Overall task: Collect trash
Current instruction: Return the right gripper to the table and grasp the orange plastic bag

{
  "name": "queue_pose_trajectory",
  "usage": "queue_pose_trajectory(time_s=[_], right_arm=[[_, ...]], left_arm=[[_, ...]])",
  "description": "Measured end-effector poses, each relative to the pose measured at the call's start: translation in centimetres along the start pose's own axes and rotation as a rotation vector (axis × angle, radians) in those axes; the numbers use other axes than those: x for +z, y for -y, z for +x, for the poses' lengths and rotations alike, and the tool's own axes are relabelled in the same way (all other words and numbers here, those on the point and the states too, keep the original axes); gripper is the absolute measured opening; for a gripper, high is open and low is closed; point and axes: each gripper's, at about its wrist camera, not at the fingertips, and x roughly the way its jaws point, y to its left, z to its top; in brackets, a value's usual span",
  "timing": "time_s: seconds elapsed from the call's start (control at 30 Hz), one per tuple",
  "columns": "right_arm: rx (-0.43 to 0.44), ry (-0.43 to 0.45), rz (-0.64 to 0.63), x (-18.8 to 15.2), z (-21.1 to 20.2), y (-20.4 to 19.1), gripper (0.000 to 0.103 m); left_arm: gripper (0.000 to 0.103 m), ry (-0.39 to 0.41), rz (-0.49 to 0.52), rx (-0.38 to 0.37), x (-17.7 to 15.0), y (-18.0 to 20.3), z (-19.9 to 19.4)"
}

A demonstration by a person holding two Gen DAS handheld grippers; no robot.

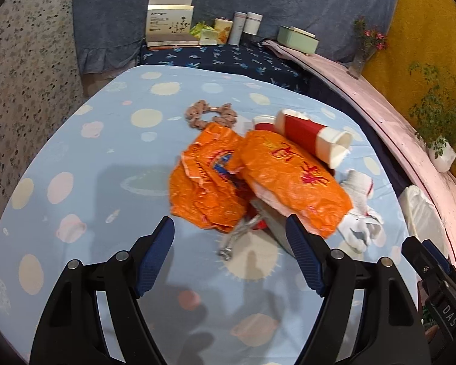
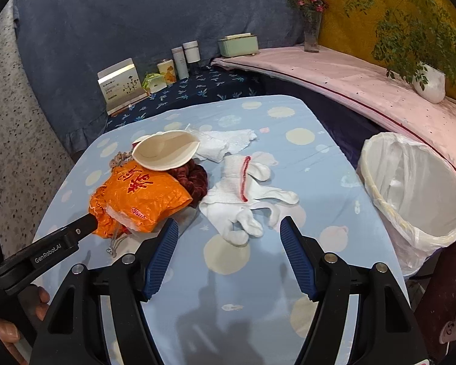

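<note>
Orange plastic wrappers [image 1: 252,179] lie in a heap on the spotted blue tablecloth [image 1: 91,158]; they also show in the right wrist view [image 2: 143,194]. A red and white paper cup [image 1: 313,137] lies on its side behind them, open mouth showing in the right wrist view [image 2: 165,150]. White gloves [image 2: 243,194] lie right of the heap, also in the left wrist view [image 1: 360,213]. My left gripper [image 1: 229,228] is open, just short of the orange heap. My right gripper [image 2: 229,228] is open, just short of the gloves. A lined white bin [image 2: 410,194] stands at the right.
A crumpled white tissue [image 2: 228,143], a dark red scrunchie [image 2: 194,179], a brown braided ring [image 1: 208,115] and a metal clasp [image 1: 231,243] lie by the heap. Boxes and jars [image 1: 197,27] stand at the back. A pink shelf [image 2: 364,82] holds plants.
</note>
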Motion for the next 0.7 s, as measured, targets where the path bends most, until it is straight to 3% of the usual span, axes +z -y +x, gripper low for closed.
queue_pose_trajectory(time_s=[0.3,0.43,0.7], right_arm=[[0.034,-0.023,-0.043,0.8,2.7,-3.8,0.067],[0.050,-0.031,-0.049,1.1,3.9,-4.9,0.067],[0.063,-0.047,-0.055,1.7,6.1,-6.3,0.070]], left_arm=[[0.072,-0.021,-0.053,0.032,0.8,-3.7,1.8],[0.080,-0.033,-0.073,0.030,1.5,-5.0,2.8],[0.082,-0.047,-0.069,0.003,3.0,-5.1,5.0]])
